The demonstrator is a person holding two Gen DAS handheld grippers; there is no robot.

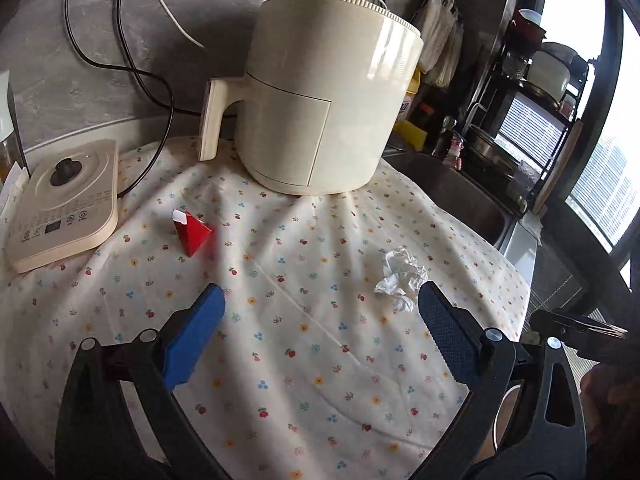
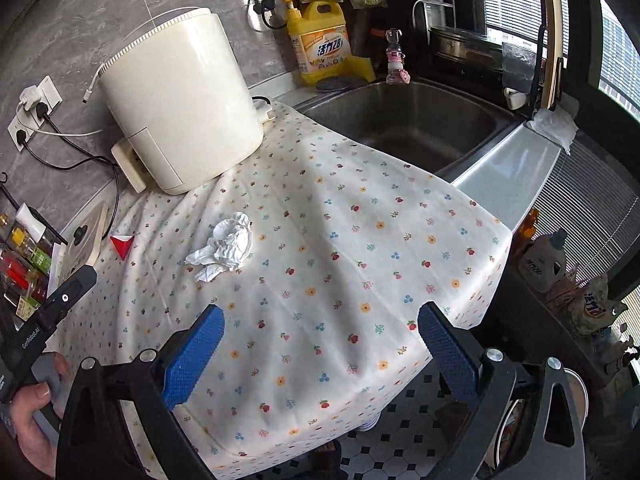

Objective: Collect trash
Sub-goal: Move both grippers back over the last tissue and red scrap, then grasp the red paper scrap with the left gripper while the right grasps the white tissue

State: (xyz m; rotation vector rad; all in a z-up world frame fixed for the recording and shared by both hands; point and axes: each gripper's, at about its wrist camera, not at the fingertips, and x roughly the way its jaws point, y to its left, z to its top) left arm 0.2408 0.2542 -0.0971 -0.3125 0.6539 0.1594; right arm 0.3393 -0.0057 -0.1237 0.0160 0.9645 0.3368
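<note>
I hold both grippers tilted down over the table [image 1: 304, 320]; left gripper [image 1: 322, 308] fingers spread beside the crumpled tissue [image 1: 402, 276]; right gripper [image 2: 320, 330] fingers spread, empty.

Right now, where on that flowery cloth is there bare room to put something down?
The widest free patch is the near half of the floral cloth, between the crumpled tissue and the sink. A smaller gap lies between tissue and red carton. The back is crowded by the air fryer and kettle base.
</note>
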